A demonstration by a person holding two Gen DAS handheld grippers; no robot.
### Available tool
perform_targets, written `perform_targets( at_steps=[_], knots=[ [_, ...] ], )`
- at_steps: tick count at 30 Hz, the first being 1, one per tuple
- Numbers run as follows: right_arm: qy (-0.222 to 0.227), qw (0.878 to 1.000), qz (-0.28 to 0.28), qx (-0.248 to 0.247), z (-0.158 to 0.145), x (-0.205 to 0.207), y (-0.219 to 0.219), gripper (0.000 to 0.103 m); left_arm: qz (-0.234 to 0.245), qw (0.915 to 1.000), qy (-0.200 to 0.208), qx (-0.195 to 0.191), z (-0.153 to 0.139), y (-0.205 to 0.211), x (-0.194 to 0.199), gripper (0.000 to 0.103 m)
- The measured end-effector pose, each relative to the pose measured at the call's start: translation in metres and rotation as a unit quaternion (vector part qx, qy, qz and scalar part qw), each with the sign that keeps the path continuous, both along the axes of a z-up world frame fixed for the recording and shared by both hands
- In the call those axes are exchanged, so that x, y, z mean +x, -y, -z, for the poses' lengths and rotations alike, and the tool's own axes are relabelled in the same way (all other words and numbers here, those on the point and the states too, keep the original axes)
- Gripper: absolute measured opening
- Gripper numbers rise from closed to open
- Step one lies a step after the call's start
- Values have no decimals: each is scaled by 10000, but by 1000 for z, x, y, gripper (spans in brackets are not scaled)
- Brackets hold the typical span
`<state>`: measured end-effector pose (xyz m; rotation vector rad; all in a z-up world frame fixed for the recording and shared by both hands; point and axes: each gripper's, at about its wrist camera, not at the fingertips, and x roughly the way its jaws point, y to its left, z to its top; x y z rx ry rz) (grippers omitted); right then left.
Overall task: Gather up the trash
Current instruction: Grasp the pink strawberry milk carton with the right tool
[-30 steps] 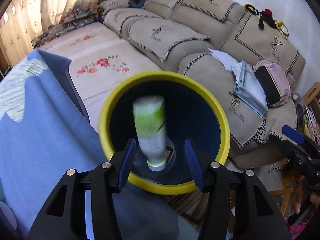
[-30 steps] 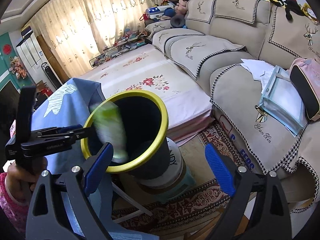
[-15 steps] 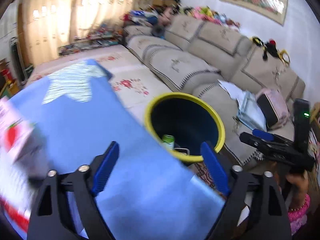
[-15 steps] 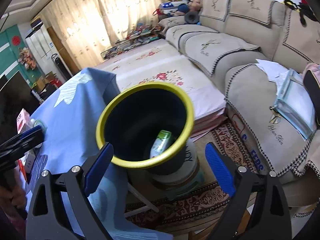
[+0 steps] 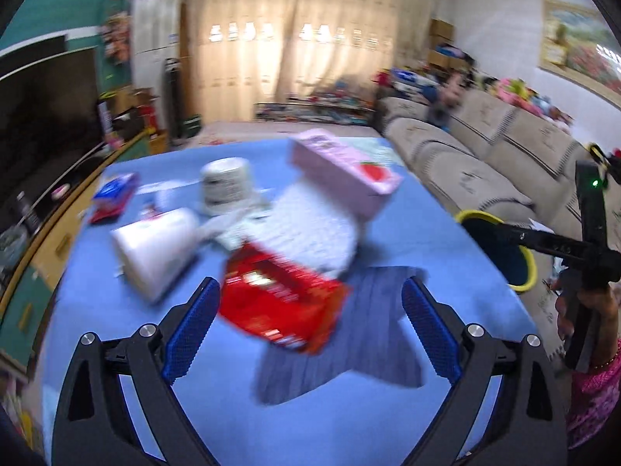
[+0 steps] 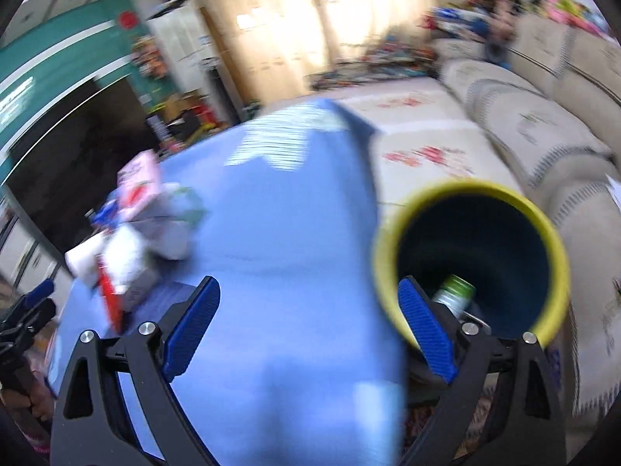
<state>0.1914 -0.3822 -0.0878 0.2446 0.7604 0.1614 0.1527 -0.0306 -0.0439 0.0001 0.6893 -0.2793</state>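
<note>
The left gripper (image 5: 306,326), jaws just spread wide and empty, hangs nearer the red packet (image 5: 281,303), lying flat straight ahead on the blue worktop (image 5: 349,419). The right gripper (image 6: 308,326), also released, sits beside the yellow-rimmed bin (image 6: 559,256).

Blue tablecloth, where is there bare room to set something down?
The near part of the blue tablecloth is bare, and so is the strip between the red packet and the bin. It is crowded farther back, around the white cup and pink box.
</note>
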Motion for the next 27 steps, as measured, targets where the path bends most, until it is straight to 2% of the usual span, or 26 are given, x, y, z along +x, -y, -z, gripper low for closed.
perform_targets(
  at_steps=[3, 6, 12, 19, 20, 21, 23, 27],
  knots=[
    [332, 9970, -699, -25, -15, 22, -44, 88, -209, 9997, -12, -79, 3, -30, -4, 93],
    [681, 9902, -1205, -187, -22, 39, -83, 89, -240, 9996, -12, -170, 3, -34, -8, 93],
    [740, 9823, -1473, -892, -13, 69, -122, 91, -262, 9992, -40, -309, 9, -37, -14, 93],
    [717, 9800, -1602, -936, 3, 92, -128, 91, -341, 9984, -139, -425, 16, -35, -9, 93],
    [722, 9792, -1617, -994, 5, 93, -131, 87, -344, 9984, -145, -436, 17, -35, -9, 93],
    [740, 9782, -1625, -1059, 7, 94, -133, 73, -347, 9983, -153, -446, 18, -35, -9, 93],
    [724, 9783, -1652, -1018, 9, 93, -134, 52, -356, 9981, -178, -461, 21, -35, -9, 93],
    [998, 9793, -1531, -867, -1, 77, -130, 49, -305, 9981, -230, -488, 26, -31, -7, 93]
  ],
)
